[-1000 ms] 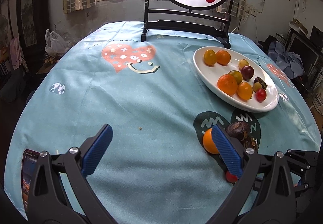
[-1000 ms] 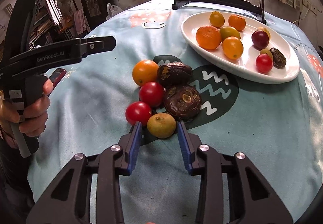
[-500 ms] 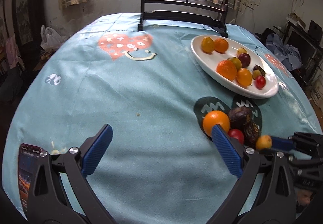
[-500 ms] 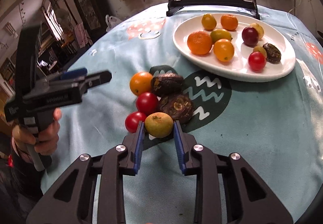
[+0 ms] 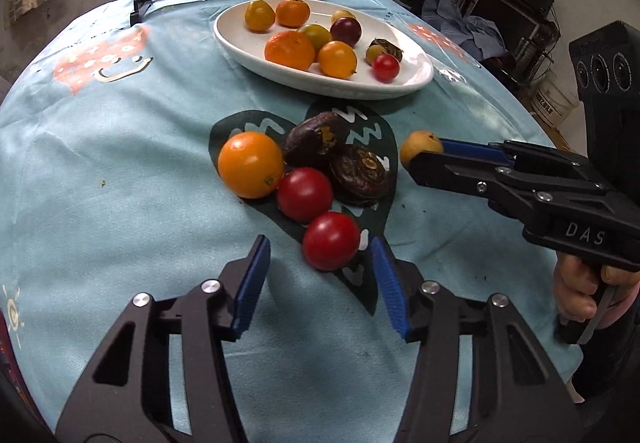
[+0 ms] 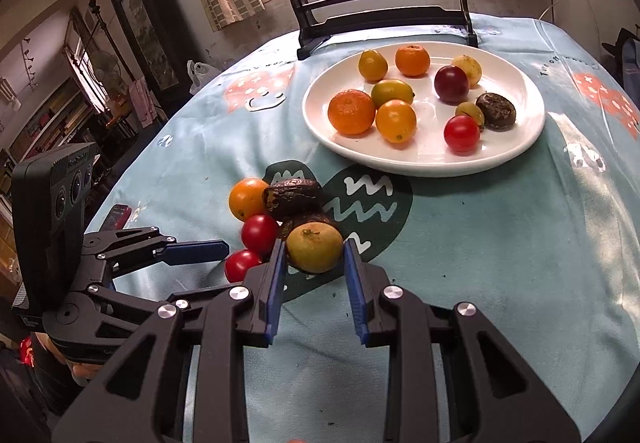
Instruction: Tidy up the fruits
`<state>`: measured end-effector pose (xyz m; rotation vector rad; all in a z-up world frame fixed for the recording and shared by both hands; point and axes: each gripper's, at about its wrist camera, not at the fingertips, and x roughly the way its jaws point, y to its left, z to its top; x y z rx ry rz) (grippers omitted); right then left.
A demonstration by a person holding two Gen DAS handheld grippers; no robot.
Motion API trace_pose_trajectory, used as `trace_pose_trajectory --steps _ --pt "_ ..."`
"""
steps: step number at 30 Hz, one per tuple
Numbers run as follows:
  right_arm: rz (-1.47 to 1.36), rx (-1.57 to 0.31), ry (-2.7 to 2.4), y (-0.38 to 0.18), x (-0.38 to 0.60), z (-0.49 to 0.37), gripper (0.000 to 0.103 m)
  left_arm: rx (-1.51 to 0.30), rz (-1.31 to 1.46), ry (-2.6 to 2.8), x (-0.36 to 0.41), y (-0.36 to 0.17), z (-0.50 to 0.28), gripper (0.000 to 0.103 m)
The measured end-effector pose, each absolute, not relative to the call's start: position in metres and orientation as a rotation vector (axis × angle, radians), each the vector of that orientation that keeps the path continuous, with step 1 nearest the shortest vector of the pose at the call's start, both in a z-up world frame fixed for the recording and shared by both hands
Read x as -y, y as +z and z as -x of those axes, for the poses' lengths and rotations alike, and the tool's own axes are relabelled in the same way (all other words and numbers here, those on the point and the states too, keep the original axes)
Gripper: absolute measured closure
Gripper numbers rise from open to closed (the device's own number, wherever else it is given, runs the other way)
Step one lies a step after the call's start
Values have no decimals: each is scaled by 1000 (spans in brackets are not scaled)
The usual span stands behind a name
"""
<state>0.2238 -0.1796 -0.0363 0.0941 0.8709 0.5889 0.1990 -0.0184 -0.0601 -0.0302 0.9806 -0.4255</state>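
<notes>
The right gripper (image 6: 314, 259) now pinches the yellow fruit (image 6: 315, 248) clear of the pile, bound for the plate (image 6: 520, 147), while the left gripper (image 5: 320, 275), half-spread, has been closing around a tomato (image 5: 330, 241).

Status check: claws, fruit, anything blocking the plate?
Right claw shut on yellow-green fruit. Left claw closing, red tomato between pads, untouched. White plate path clear.

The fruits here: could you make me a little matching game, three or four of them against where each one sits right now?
Things:
1. yellow-green fruit
2. nearest red tomato
3. big mandarin
4. orange fruit

Places:
A. on the white plate
B. clamped in the right gripper
C. on the cloth, ahead of the left gripper, untouched
D. on the cloth, beside a dark wrinkled fruit

Pairs: 1-B, 2-C, 3-A, 4-D
</notes>
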Motion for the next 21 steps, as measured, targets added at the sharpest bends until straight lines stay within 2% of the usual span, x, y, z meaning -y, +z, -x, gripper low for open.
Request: trace_pose_trajectory --steps 2,5,6,11,21 --pt "-93 -868 589 -36 180 -223 74 -984 30 -428 22 -61 -200 49" --pt "-93 -865 588 -35 180 -223 74 -988 9 -421 28 -63 -201 57" --pt "-92 -863 587 -35 180 -222 74 -983 -5 -418 29 -63 -200 62" --pt "-62 -846 567 -34 177 -220 74 -963 -59 -400 33 -64 -197 73" --pt "-70 -824 566 -30 180 -219 74 -909 20 -486 23 -47 -189 74"
